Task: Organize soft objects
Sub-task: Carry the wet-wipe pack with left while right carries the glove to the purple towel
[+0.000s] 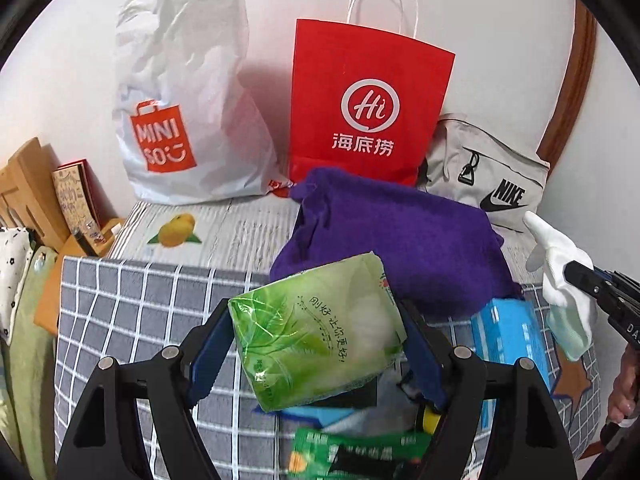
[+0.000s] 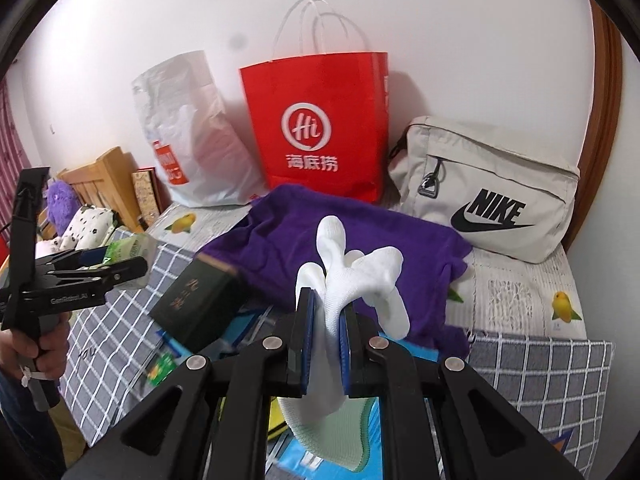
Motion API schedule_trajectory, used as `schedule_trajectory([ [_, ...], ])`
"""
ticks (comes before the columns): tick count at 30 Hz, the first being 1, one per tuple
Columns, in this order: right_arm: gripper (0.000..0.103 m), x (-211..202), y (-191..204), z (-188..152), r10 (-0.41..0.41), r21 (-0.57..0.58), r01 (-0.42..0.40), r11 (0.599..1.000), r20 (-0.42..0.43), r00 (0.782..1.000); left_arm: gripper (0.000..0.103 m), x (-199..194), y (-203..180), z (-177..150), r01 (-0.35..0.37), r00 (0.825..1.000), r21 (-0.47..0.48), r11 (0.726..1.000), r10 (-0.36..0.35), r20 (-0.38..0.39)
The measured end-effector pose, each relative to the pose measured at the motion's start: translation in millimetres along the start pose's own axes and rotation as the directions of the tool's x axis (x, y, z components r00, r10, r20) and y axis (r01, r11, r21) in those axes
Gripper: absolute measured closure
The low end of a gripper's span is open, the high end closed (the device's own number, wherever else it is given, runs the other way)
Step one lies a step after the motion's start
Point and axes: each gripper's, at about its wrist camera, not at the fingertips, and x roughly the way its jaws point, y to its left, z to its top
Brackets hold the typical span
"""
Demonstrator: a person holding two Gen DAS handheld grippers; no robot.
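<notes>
Left gripper (image 1: 316,340) is clamped on a green tissue pack (image 1: 320,332), pack wedged crosswise btwn the blue pads, one pad on each short side, held up off the bed. Seen from the right wrist view, that same gripper (image 2: 120,262) sits far left w/ the pack's green corner poking past its tips.

Right gripper (image 2: 324,320) is pinched narrow on white socks (image 2: 352,280): fabric squeezed btwn both pads, toe ends flopping up and out above the tips, mint-trimmed cuffs hanging below the jaws. In the left wrist view the socks (image 1: 560,264) dangle at the far right edge, above a blue packet (image 1: 508,336).

Under and beyond both claws lies a purple towel (image 2: 340,240), rumpled on the bed, its far edge touching the red paper bag (image 2: 320,128). White Miniso bag (image 1: 180,120) stands left of the red one; grey Nike bag (image 2: 488,188) leans on the wall to the right. A dark green box (image 2: 196,304) rests tilted on the grey checked blanket (image 1: 120,300), just beside the towel's near-left edge. Purple plush toy (image 2: 60,204) sits way off left by the wooden headboard.
</notes>
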Motion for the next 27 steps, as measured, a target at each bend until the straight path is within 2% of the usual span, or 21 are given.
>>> schedule_trajectory([
  [10, 0.091, 43.9, -34.6, 31.1, -0.014, 0.041, 0.015, 0.999, -0.029, 0.999, 0.025, 42.6, -3.8, 30.9, -0.006, 0.999, 0.024, 1.000, 0.007, -0.034],
  [16, 0.091, 75.4, -54.3, 46.2, 0.017, 0.092, -0.012, 0.996, -0.053, 0.998, 0.025, 74.1, -5.9, 44.1, -0.004, 0.998, 0.028, 1.000, 0.006, -0.069],
  [27, 0.091, 135.8, -74.3, 59.9, -0.029, 0.093, 0.042, 0.995, -0.145, 0.989, 0.025, 119.4, -13.5, 64.8, 0.011, 0.994, 0.050, 0.999, -0.005, -0.112],
])
